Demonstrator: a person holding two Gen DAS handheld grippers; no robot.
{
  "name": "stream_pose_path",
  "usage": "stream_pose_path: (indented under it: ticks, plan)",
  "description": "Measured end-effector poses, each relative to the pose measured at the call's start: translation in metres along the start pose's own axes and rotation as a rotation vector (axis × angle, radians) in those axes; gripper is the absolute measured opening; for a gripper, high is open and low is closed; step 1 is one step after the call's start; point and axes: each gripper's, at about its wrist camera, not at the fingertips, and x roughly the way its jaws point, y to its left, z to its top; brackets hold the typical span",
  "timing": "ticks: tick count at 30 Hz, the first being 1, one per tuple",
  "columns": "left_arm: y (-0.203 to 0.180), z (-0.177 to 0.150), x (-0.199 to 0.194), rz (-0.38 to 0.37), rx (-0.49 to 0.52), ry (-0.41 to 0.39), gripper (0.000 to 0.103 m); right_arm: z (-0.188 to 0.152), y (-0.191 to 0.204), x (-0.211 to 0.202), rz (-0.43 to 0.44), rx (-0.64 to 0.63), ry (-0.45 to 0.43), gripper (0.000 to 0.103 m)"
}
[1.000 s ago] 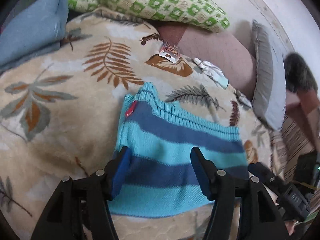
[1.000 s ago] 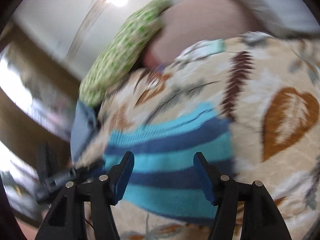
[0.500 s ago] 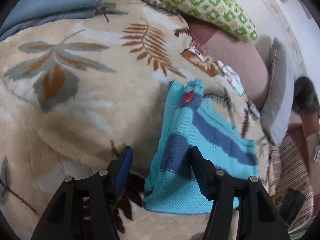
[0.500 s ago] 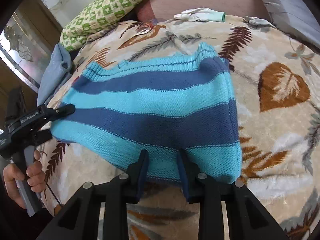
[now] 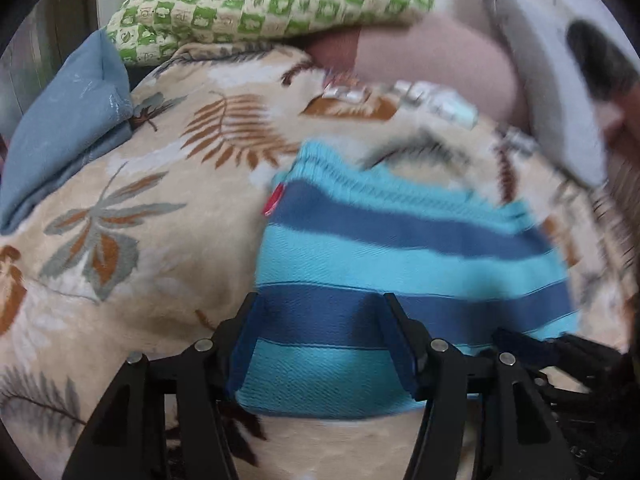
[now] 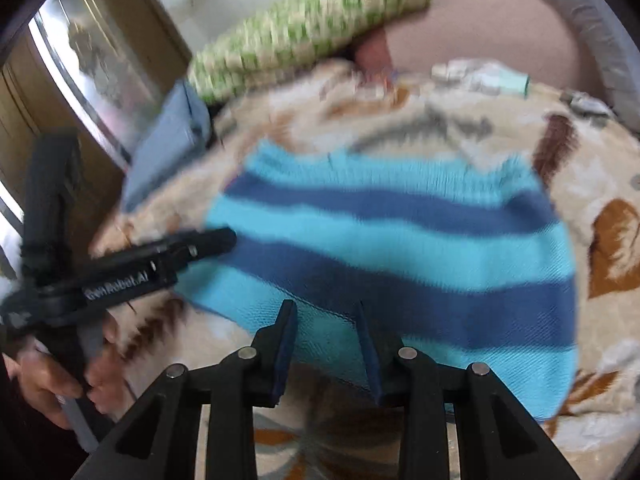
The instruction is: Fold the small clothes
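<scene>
knit striped garment [image 5: 400,256] lies flat on leaf-print blanket [image 5: 120,200]. left gripper [image 5: 320,344] at 6 o'clock, fingers wide apart over near hem, likely lining up a grab. right gripper [image 6: 326,354] at near edge, fingers partly apart astride the hem. green pillow [image 5: 260,4] at 12 o'clock.
</scene>
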Motion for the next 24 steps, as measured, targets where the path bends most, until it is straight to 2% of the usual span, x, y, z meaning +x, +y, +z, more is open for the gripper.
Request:
stream_pose_path:
  ticks: [1,3,5,6,10,12,13,16,18,19,24]
  plan:
    - [0.004,-0.002,0.008,0.002,-0.006,0.033,0.068,-0.002,-0.003,0.003,0.001,0.004,-0.004,0.035]
    - [0.020,-0.003,0.013,-0.092,-0.115,0.068,0.067,-0.001,-0.002,0.002,-0.001,0.001,-0.004,0.035]
    - [0.035,-0.001,0.010,-0.179,-0.201,0.065,0.067,0.003,-0.003,-0.004,0.005,0.003,-0.001,0.035]
    - [0.039,0.000,0.007,-0.187,-0.215,0.047,0.067,0.005,-0.004,-0.008,0.010,0.008,-0.014,0.035]
    - [0.040,0.002,-0.006,-0.178,-0.202,-0.030,0.067,0.008,-0.016,-0.029,-0.007,0.062,-0.098,0.035]
    - [0.035,0.002,0.005,-0.129,-0.167,0.013,0.067,0.008,-0.024,-0.022,-0.046,0.087,-0.067,0.035]
    - [0.035,0.002,0.012,-0.121,-0.159,0.036,0.067,0.005,-0.031,-0.008,-0.064,0.109,-0.001,0.035]
    - [0.037,0.004,0.020,-0.132,-0.176,0.058,0.068,0.006,-0.035,-0.006,-0.046,0.103,-0.003,0.035]
    - [0.038,0.007,0.013,-0.134,-0.177,0.034,0.068,0.010,-0.035,-0.015,-0.031,0.103,-0.013,0.035]
    - [0.038,0.008,0.009,-0.126,-0.179,0.021,0.068,0.013,-0.038,-0.024,-0.021,0.117,-0.055,0.035]
    - [0.035,0.013,-0.012,-0.063,-0.149,-0.076,0.070,0.019,-0.064,-0.038,-0.122,0.193,-0.105,0.035]
